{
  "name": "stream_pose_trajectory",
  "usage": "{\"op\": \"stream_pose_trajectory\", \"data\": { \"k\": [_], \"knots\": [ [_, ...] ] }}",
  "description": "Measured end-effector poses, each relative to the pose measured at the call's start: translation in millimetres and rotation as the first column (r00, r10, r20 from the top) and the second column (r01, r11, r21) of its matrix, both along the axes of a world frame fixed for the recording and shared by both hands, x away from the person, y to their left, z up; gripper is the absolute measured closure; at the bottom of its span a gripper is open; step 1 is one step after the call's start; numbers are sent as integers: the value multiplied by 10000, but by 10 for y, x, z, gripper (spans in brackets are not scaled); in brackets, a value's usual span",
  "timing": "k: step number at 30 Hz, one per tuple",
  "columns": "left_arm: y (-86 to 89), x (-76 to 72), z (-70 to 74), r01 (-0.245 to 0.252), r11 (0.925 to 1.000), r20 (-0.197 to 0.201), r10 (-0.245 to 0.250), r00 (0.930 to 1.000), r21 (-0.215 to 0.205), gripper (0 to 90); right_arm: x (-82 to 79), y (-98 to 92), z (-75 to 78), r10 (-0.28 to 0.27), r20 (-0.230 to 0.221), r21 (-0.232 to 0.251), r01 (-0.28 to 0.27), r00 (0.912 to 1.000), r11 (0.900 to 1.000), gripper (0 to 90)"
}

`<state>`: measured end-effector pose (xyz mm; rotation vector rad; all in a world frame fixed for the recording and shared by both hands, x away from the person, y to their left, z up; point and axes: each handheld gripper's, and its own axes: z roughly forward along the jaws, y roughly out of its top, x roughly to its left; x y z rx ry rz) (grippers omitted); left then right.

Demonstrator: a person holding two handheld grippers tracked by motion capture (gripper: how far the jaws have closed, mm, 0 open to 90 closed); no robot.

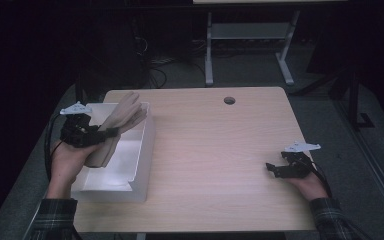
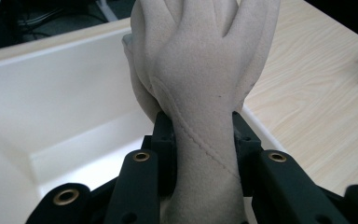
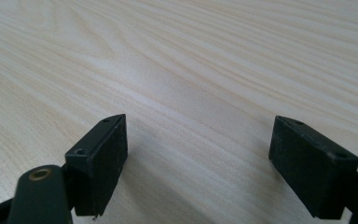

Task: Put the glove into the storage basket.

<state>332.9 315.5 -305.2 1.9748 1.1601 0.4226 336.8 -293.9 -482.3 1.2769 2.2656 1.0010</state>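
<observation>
Glove: one beige glove (image 1: 121,119), or perhaps a pair laid together; in the left gripper view (image 2: 205,74) a second layer shows behind the front one, and I cannot tell whether it is a second glove.
Glove place: held in the air over the left half of the white box (image 1: 139,150), its cuff end hanging down inside the box.
Glove axis: long axis runs from the cuff, low and near the person, to the fingers, high and far; in the high view it slants up and to the right.
Glove pointing: fingers point away from the person, past the box's far rim toward the table's (image 1: 220,150) middle.
Left gripper: (image 1: 111,132) jaws part closed and pinching the glove at the wrist, one black pad pressing each side of the fabric (image 2: 204,140).
Left hand: (image 1: 70,160) grips the tool from the near left, over the box's left wall.
Box: one, open-topped, on the table's left side; its floor is bare white below the glove.
Right gripper: (image 1: 275,169) one, low over the table's right side, well apart from box and glove.
Right jaws: spread wide with bare wood between the pads (image 3: 98,163); they hold nothing.
Count: two grippers, one box, one table.
</observation>
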Motion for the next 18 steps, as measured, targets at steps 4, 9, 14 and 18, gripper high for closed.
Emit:
{"op": "stream_pose_trajectory", "data": {
  "k": [4, 9, 14, 18],
  "knots": [
    [92, -15, -181, -480, 9983, -169, 486, 9987, 332, 690, 4, -1, -1, 14, 52, -28, -14, 10000, 10000, 188],
    [114, 21, -353, -649, 9960, -337, 670, 9972, 607, 690, 4, 1, -1, 1, 49, -19, -1, 10000, 10000, 188],
    [89, 95, -570, -729, 9950, -582, 769, 9953, 680, 690, 4, 0, -1, 2, 53, -22, -2, 10000, 10000, 188],
    [32, 173, -753, -713, 9944, -877, 781, 9931, 782, 689, 4, 0, -1, 2, 53, -20, -2, 10000, 10000, 188]
  ]
}}
